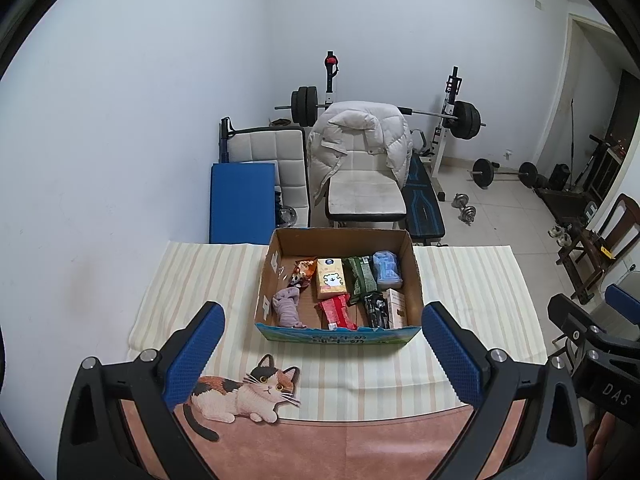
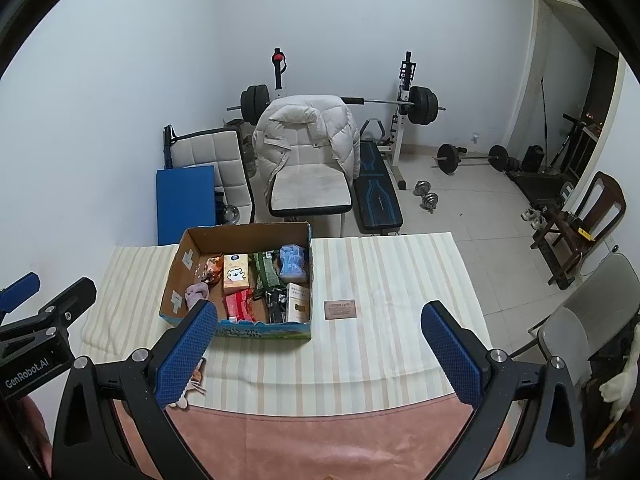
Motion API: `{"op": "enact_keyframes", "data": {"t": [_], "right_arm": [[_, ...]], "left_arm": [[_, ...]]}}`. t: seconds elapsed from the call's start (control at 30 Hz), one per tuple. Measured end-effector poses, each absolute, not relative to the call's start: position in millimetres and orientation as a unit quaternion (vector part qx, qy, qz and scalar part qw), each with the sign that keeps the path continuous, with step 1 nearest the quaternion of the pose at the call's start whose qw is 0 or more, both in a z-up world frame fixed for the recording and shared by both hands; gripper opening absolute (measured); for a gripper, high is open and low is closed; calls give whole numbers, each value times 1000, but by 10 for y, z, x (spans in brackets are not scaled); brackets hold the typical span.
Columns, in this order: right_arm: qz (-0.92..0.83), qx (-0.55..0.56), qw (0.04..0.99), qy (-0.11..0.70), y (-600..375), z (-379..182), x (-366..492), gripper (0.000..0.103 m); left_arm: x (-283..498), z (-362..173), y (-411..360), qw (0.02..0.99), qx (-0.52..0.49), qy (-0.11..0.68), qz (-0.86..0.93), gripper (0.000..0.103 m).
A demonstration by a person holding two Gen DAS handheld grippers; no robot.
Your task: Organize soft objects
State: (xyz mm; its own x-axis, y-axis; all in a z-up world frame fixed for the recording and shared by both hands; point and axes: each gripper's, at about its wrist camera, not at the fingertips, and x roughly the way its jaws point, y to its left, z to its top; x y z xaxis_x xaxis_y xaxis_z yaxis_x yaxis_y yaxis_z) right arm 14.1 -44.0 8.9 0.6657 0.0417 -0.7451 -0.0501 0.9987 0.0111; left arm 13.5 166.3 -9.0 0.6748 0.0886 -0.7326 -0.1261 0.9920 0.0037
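- Open brown cardboard box (image 1: 416, 276) at frame centre in the left wrist view, left of centre in the right wrist view, on the striped cloth covering the surface (image 1: 472, 280).
- Inside, lower left: crumpled lilac cloth bundle (image 1: 288, 306), soft and light by the look, likely to sag and drape; best pinched across its bunched middle.
- Beside it: red crinkly packet (image 1: 338, 312), green foil pouch (image 1: 360, 280), orange-and-white tissue pack (image 1: 330, 278), pale blue wrapped pack (image 1: 386, 270); probably light, squashy, with slippery film; better gripped across the narrow width, gently.
- White carton (image 1: 396, 308) at lower right of the box looks stiffer.
- Left tool (image 1: 322, 356): blue pads wide apart, nothing held, hanging short of the box.
- Right tool (image 2: 320, 354): likewise spread and empty, over bare cloth.
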Motion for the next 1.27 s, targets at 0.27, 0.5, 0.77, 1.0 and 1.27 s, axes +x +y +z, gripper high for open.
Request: {"op": "enact_keyframes", "data": {"t": [0.27, 0.5, 0.77, 1.0, 1.27], "right_arm": [[26, -7, 912, 410, -427, 94, 141, 103], [27, -8, 911, 411, -418, 101, 133, 103], [29, -8, 911, 410, -423, 123, 119, 103], [29, -8, 911, 411, -426, 118, 122, 103], [28, -8, 912, 409, -429, 110, 115, 103]], "left_arm": [[143, -107, 1619, 913, -21, 403, 53, 101], [138, -114, 1620, 914, -21, 403, 52, 101], [125, -132, 1587, 914, -22, 402, 53, 101], [112, -137, 1550, 913, -19, 404, 53, 101], [96, -142, 1575, 915, -21, 399, 54, 101]]}}
